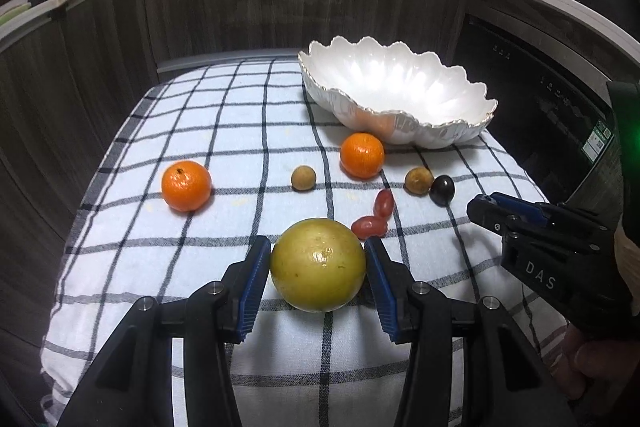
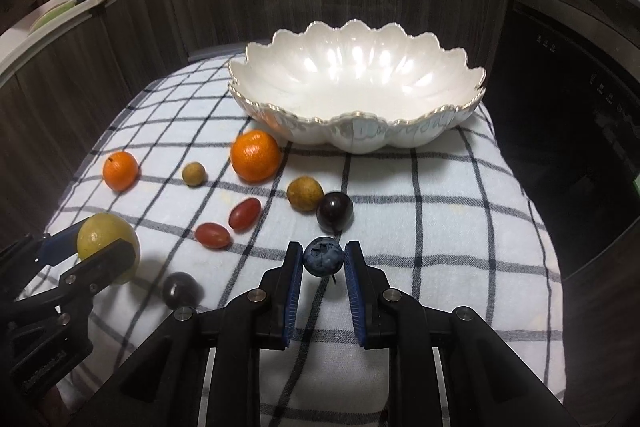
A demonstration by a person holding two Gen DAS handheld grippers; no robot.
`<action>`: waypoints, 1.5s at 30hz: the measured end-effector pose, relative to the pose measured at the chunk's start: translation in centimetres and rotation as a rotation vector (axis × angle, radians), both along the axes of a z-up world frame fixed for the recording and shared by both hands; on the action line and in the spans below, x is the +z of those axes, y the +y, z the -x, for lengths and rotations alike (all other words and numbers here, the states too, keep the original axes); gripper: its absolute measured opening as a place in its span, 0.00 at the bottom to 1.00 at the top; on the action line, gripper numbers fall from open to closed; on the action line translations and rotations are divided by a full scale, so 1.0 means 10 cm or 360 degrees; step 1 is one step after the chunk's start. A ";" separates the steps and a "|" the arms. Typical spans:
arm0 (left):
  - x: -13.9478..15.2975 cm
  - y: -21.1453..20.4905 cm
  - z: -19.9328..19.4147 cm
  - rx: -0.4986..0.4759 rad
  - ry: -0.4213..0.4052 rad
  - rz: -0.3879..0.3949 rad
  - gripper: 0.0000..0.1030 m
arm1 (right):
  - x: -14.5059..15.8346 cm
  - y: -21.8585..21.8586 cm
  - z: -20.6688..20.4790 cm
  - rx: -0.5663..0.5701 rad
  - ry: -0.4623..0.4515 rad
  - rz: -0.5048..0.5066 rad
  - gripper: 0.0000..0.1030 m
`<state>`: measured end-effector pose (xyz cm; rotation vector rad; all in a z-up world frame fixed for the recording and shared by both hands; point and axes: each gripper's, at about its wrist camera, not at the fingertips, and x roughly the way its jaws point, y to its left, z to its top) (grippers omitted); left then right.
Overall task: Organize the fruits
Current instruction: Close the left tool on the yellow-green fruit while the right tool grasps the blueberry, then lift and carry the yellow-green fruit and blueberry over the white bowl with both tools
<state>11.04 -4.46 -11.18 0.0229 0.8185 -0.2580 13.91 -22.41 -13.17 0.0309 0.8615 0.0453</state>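
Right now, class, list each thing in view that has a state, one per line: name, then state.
left gripper: shut on the yellow-green citrus.
right gripper: shut on the blueberry.
white scalloped bowl: upright, empty.
two tangerines: loose on the checked cloth.
two red grapes: lying on their sides.
dark plum: loose beside a brown longan.

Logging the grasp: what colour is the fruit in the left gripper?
Yellow-green, with small brown specks. The fruit shows best in the left wrist view.
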 end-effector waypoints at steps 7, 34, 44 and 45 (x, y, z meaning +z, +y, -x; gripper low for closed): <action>0.17 0.02 -0.01 0.0013 -0.0047 -0.0011 0.46 | 0.22 -0.02 0.03 -0.0017 -0.0066 0.0000 0.23; 0.70 -0.21 -0.45 -0.0001 -0.0137 -0.0036 0.46 | 0.73 -0.19 -0.19 -0.0089 -0.0223 -0.0012 0.23; 0.82 -0.39 -0.77 -0.0022 -0.0174 -0.0028 0.46 | 0.86 -0.34 -0.43 -0.0118 -0.0273 -0.0016 0.23; 0.83 -0.41 -0.79 -0.0025 -0.0180 -0.0029 0.46 | 0.86 -0.35 -0.46 -0.0121 -0.0274 -0.0017 0.23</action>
